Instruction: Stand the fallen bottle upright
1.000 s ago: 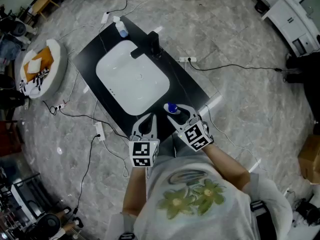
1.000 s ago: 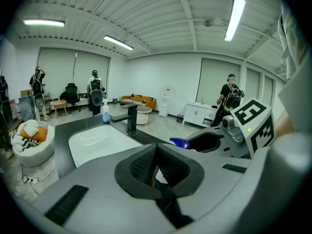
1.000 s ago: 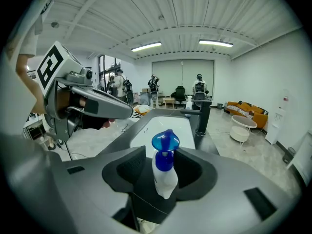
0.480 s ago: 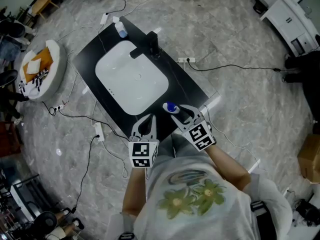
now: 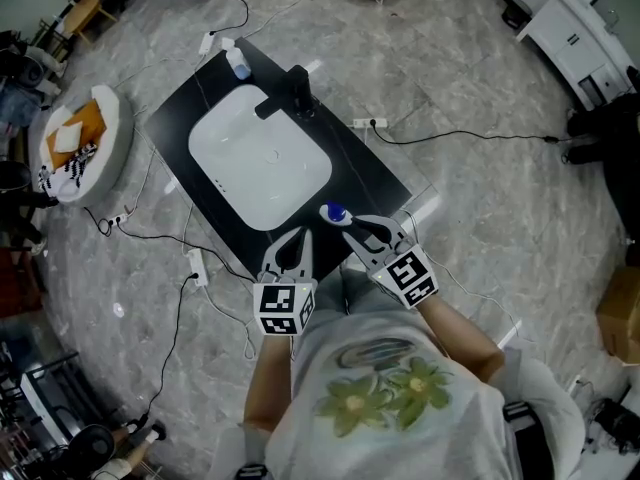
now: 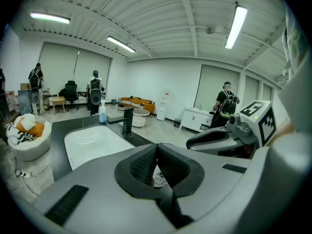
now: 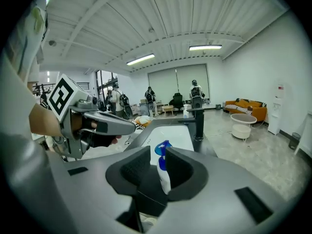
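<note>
Right gripper [image 7: 159,149], jaws just closing, flanks the nearly upright, cap-up bottle [image 7: 164,177].

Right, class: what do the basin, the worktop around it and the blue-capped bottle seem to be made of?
The white rectangular basin: probably glazed ceramic, glossy with light reflections. The black worktop: polished stone or laminate, smooth and faintly shiny. The small white bottle with blue cap: likely plastic, opaque body, moulded cap.
</note>
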Demonstrator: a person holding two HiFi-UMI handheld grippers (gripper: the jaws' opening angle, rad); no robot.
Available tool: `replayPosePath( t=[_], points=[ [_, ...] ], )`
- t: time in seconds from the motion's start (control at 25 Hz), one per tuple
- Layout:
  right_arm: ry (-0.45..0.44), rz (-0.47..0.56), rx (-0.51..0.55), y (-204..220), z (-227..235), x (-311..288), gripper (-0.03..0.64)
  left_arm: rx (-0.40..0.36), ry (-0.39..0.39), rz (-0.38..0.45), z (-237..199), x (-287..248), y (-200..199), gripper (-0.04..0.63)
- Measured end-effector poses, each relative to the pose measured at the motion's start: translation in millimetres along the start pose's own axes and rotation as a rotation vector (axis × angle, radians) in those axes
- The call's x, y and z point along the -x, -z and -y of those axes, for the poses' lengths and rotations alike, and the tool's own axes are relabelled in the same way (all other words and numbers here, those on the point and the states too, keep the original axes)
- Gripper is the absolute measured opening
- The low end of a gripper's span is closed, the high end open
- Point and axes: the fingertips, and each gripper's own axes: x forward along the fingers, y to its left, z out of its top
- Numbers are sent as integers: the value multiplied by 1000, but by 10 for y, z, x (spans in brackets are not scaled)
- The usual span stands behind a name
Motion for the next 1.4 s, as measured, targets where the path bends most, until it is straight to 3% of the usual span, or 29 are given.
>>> replayPosePath(
  t=[0.28, 0.6, 1.4],
  points=[
    [-37, 78, 13, -236, -63, 140, 60, 0, 9, 16, 136, 19, -87, 18],
    [-54, 130, 19, -424, -147, 173, 41, -22, 37, 46, 296, 47, -260, 18],
    [-16, 139, 5, -544, -117, 134, 41, -37, 64, 61, 302, 32, -336, 18]
  ],
)
